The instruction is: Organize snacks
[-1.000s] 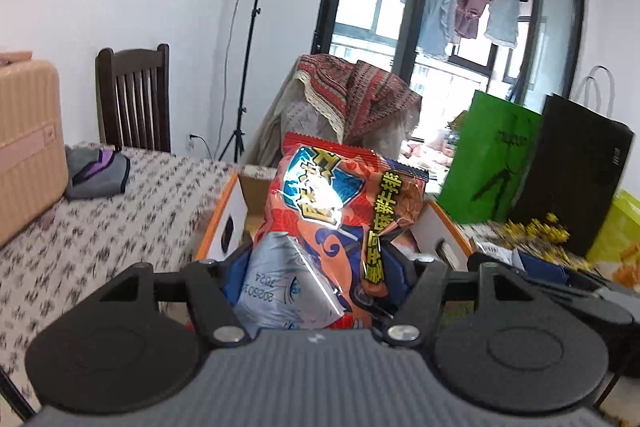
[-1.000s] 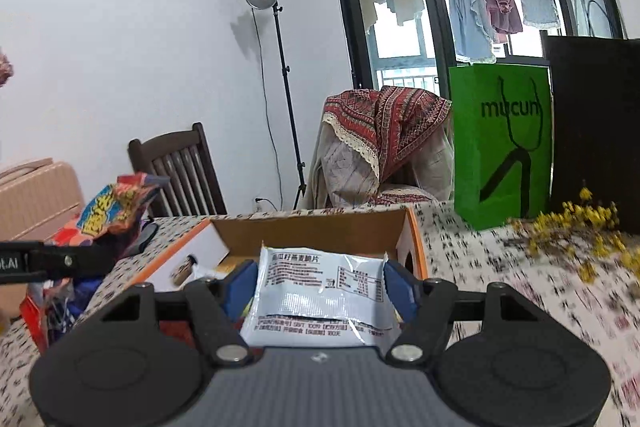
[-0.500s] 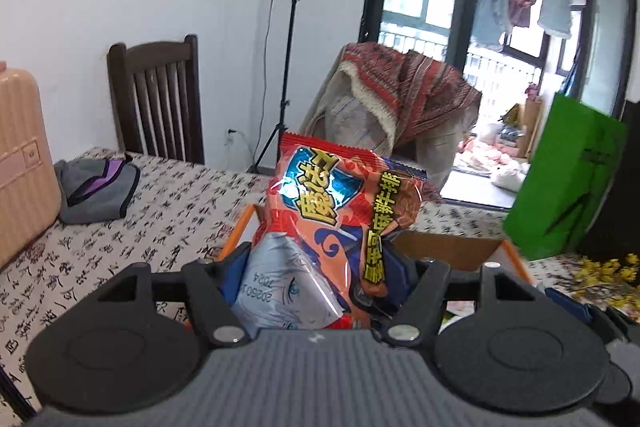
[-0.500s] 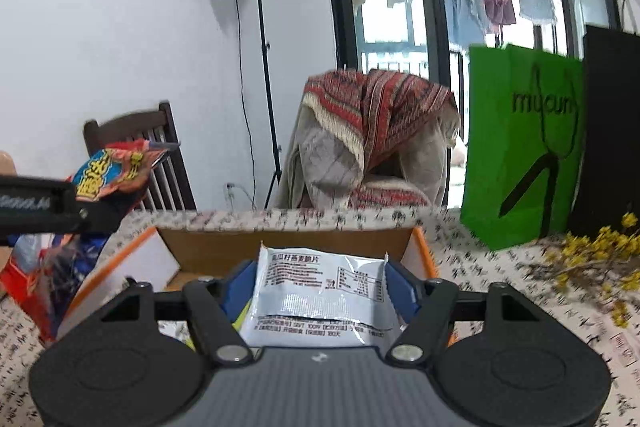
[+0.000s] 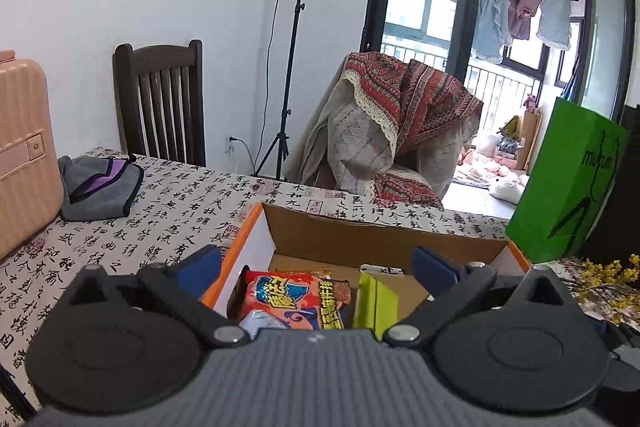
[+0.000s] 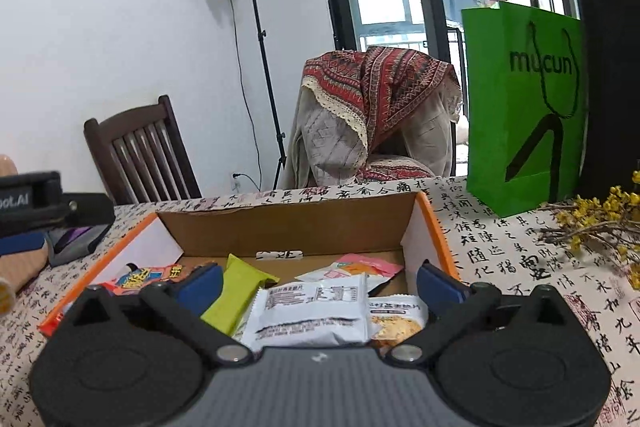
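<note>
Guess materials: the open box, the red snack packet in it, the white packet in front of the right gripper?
Box: corrugated cardboard, going by the raw brown matte inner wall; orange trim on the rims.
Red snack packet: likely plastic film, glossy, crinkled, printed.
White packet: looks like plastic or foil-lined film, slight sheen, creased, crimped end seals.

Both cameras sit close above the cardboard box (image 5: 384,247), tilted slightly down across its open top toward the far wall; both share the draped chair (image 6: 376,115) and green bag (image 5: 572,187).
</note>
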`<state>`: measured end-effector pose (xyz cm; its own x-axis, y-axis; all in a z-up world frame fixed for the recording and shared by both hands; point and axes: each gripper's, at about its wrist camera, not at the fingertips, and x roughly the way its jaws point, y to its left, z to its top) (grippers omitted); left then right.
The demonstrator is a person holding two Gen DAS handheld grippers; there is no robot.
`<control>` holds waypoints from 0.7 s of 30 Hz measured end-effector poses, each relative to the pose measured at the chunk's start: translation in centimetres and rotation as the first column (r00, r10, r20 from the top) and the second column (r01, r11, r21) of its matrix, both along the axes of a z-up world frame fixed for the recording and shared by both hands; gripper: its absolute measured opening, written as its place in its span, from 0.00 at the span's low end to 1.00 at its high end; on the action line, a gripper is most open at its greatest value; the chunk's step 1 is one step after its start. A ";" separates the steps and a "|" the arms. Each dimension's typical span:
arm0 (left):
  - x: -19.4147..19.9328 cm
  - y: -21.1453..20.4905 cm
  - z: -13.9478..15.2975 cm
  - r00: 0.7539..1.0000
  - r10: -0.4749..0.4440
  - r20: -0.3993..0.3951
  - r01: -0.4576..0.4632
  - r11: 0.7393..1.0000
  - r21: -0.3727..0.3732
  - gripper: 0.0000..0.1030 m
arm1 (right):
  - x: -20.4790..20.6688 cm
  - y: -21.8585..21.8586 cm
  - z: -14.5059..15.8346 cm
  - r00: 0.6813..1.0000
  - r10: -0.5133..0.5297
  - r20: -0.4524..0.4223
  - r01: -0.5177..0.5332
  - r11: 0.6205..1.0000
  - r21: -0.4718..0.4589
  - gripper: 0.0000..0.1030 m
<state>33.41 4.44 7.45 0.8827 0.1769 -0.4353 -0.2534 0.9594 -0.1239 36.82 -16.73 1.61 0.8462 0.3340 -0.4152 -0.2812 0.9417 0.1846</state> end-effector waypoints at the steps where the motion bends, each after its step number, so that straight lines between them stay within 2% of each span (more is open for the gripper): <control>1: -0.4 0.1 0.1 1.000 -0.005 0.006 0.005 1.000 -0.005 1.00 | -0.3 -0.3 0.1 1.000 -0.002 0.003 0.002 1.000 0.006 1.00; 13: -9.1 0.2 1.3 0.984 -0.113 0.135 0.118 0.993 -0.029 1.00 | -7.1 -4.7 2.4 0.998 0.025 0.065 -0.028 0.999 0.040 1.00; 21: -16.7 -0.5 2.2 0.950 -0.206 0.234 0.208 0.978 0.016 1.00 | -13.7 -7.0 3.9 0.987 0.064 0.147 -0.067 0.998 0.016 1.00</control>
